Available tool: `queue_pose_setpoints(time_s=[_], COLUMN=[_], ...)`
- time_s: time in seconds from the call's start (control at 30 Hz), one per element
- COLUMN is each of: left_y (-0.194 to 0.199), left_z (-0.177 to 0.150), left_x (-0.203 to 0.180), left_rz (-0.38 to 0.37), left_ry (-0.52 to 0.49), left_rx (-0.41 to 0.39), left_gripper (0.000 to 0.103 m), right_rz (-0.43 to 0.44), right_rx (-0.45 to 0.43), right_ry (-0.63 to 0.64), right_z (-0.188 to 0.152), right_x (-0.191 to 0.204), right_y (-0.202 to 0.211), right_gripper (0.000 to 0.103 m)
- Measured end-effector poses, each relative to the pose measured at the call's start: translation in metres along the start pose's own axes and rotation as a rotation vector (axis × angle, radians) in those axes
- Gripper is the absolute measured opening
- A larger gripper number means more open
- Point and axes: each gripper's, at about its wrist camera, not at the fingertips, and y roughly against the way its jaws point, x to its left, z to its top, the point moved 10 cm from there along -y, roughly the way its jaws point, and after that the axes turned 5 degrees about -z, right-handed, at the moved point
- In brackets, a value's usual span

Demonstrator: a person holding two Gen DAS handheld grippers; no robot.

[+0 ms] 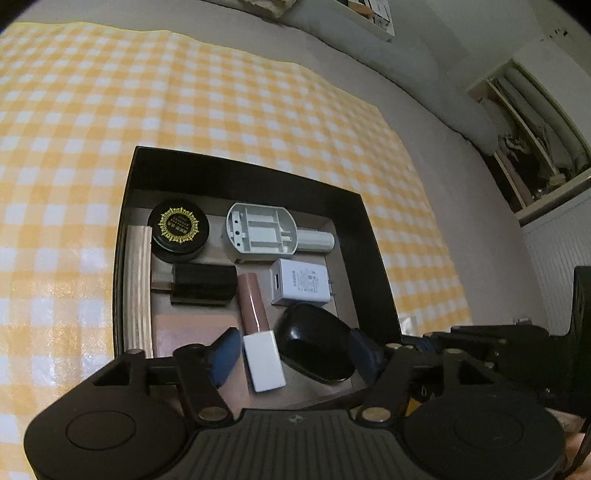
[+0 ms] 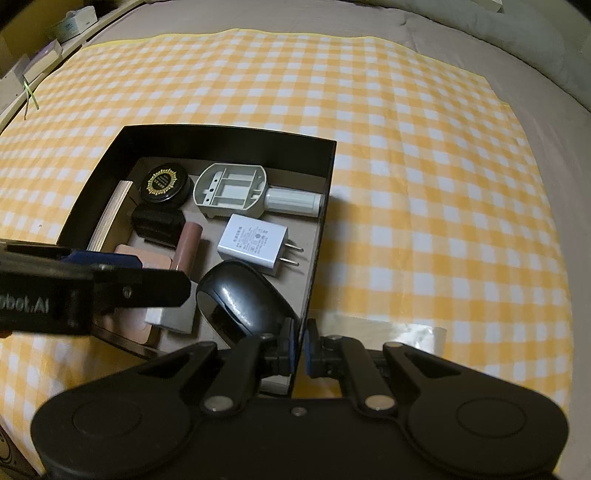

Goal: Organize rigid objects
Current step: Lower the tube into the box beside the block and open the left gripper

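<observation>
An open black box [image 1: 373, 236] sits on a yellow checked cloth and holds several small items. My left gripper [image 1: 295, 354] hangs open over its near end. A pink tube with a white cap [image 1: 258, 332] and a black mouse [image 1: 314, 343] lie between its blue pads [image 1: 225, 354], which press on neither. Farther in are a white charger [image 1: 299, 282], a black block [image 1: 203, 284], a round black tin [image 1: 179, 229] and a grey plastic housing [image 1: 262, 234]. My right gripper [image 2: 300, 345] is shut on the box's right wall [image 2: 325, 206] near its front corner.
A wooden strip [image 1: 138, 288] stands along the box's left wall, and a flat pink pad [image 1: 188, 328] lies on its floor. The checked cloth [image 2: 424, 184] covers a grey bed [image 2: 546, 96]. Shelving [image 1: 535, 147] stands at the far right, cartons [image 2: 74, 24] at the far left.
</observation>
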Motion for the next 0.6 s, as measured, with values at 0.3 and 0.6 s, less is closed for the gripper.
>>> queue_pose_setpoints(time_s=[0.3,0.6], left_y=[0.011,0.04], left_z=[-0.007,-0.01], left_x=[-0.008,-0.011], left_rz=[-0.002,0.025], left_ry=[-0.061,-0.121], left_rx=[0.015,-0.015], left_gripper=[0.091,0.103], right_rz=[-0.002,-0.01], right_rx=[0.001,0.001], right_ry=[0.001,0.005], right_z=[0.0,0.0], right_x=[0.0,0.0], right_y=[-0.001,-0.002], right_gripper=[0.006,0.006])
